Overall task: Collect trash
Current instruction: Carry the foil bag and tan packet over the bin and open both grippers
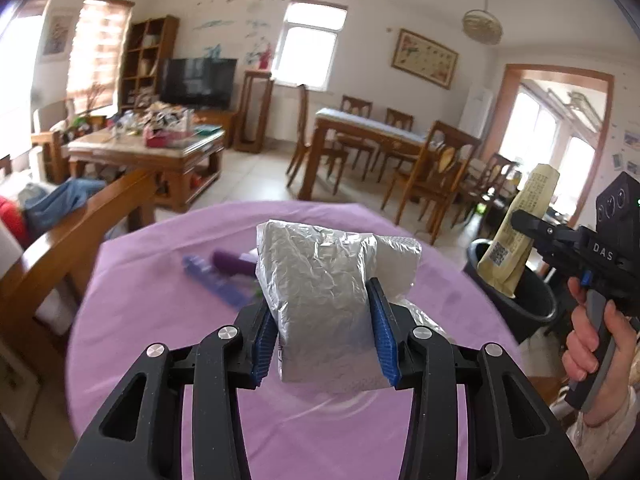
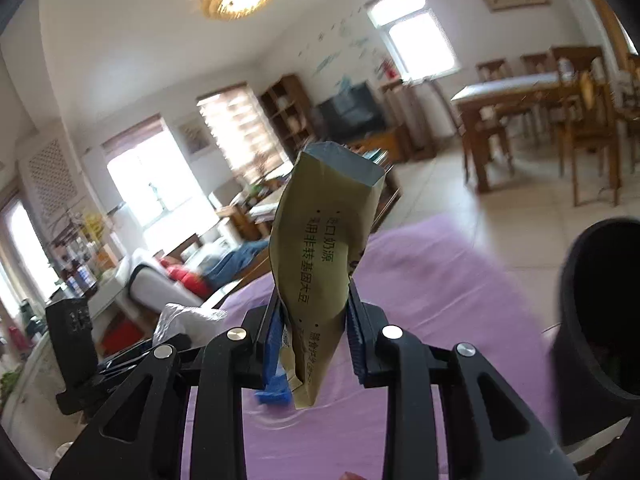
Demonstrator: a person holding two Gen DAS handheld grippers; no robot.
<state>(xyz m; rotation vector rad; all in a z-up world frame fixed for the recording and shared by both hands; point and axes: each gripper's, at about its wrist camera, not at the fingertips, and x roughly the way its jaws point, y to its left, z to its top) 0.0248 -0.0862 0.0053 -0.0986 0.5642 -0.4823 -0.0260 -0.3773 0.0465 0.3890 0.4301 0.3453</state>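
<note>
My left gripper is shut on a crumpled silver foil bag, held up above the purple tablecloth. Between the blue pads of my right gripper, which is shut, a tall yellow-green packet with printed text stands upright. In the left wrist view that same packet hangs over the black bin at the table's right, with a hand on the right gripper's handle. The bin shows at the right edge of the right wrist view.
Purple and blue wrappers lie on the cloth behind the foil bag. A wooden armrest runs along the left. Beyond stand a cluttered coffee table, a dining table with chairs and a sofa.
</note>
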